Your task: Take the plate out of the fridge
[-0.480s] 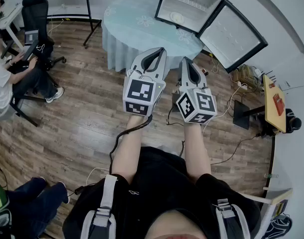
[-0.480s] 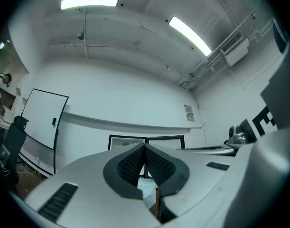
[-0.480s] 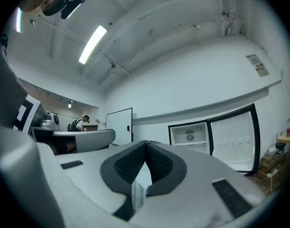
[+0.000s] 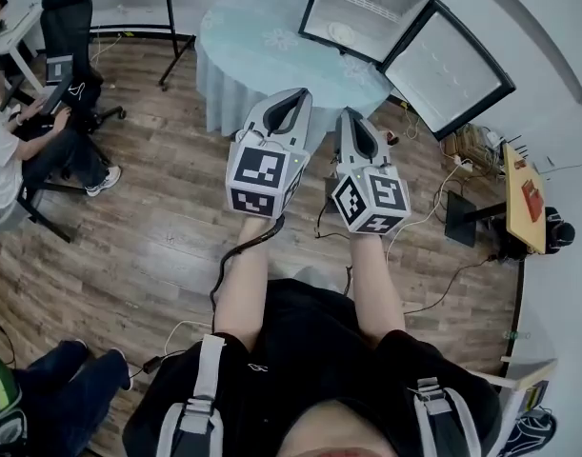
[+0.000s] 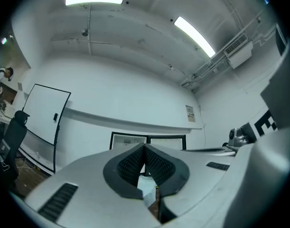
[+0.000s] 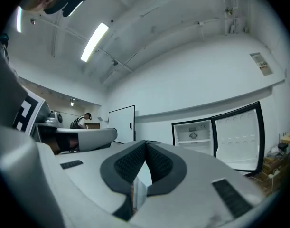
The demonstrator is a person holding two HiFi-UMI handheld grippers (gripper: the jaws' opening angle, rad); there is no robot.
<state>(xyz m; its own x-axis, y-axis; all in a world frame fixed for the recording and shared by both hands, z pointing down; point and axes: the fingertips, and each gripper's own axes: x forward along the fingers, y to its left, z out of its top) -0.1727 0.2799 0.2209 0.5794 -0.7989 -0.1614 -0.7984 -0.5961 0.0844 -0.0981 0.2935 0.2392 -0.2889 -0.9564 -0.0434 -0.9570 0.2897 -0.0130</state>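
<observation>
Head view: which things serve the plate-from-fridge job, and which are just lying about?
Job: open black-framed white fridge; white round plate inside it; left gripper and right gripper, both shut, empty.
Lying about: round table under pale blue cloth; black office chair; yellow side table.

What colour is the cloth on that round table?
The cloth is pale blue with white flowers; head view shows it best.

Head view: taken from high above and aimed steeply down; the table (image 4: 262, 50) and the open fridge (image 4: 367, 3) are seen far ahead.
Left gripper view: aimed roughly level along its own jaws, the fridge distant.
Right gripper view: aimed likewise.
Shared: the fridge is seen in all three.
</observation>
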